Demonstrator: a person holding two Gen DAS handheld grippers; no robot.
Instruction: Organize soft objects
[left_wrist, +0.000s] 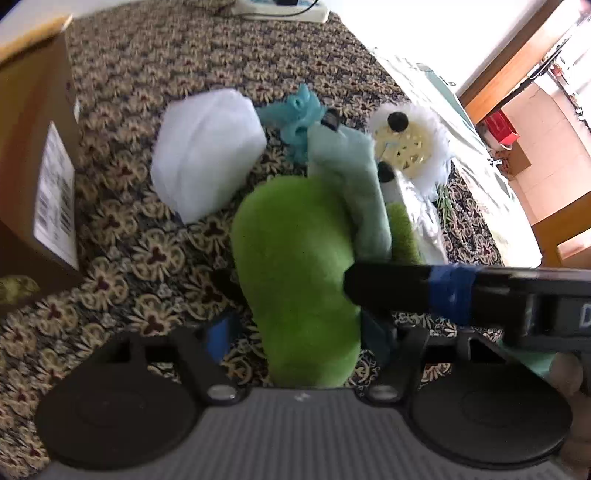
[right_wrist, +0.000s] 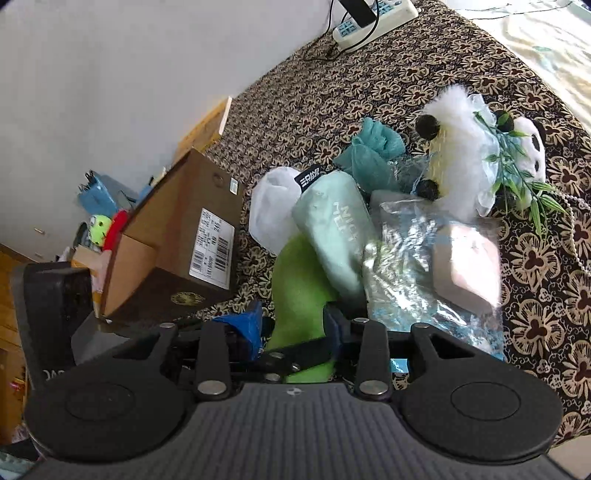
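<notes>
Closest to the camera, the left gripper (left_wrist: 295, 314) points down over a green plush (left_wrist: 295, 258). Its jaws are clamped on the plush, one on each side, near the lower end. The right gripper (left_wrist: 351, 288) comes in from the right side of the plush, its blue-taped tip touching the green fabric. In its own view the plush's narrow end sits between its jaws, but I cannot tell whether they press on it.

The plush lies on a brown floral cover (left_wrist: 147, 74). A mint pouch (left_wrist: 351, 177) lies across its far end. A crinkled foil bag (right_wrist: 399, 258) is to the right of the plush, with a pale pink block (right_wrist: 465, 266) on top.

A white bundle (left_wrist: 207, 151) sits just beyond the plush to the left, and a brown box (left_wrist: 33, 155) with a barcode label stands further left. Behind the pouch is a teal mesh cloth (left_wrist: 299, 114). A fluffy white toy (left_wrist: 410, 144) sits to the right of it, next to a panda (right_wrist: 532, 147) among green leaves.

Far beyond the plush, a white power strip (right_wrist: 373, 22) lies at the cover's edge.
</notes>
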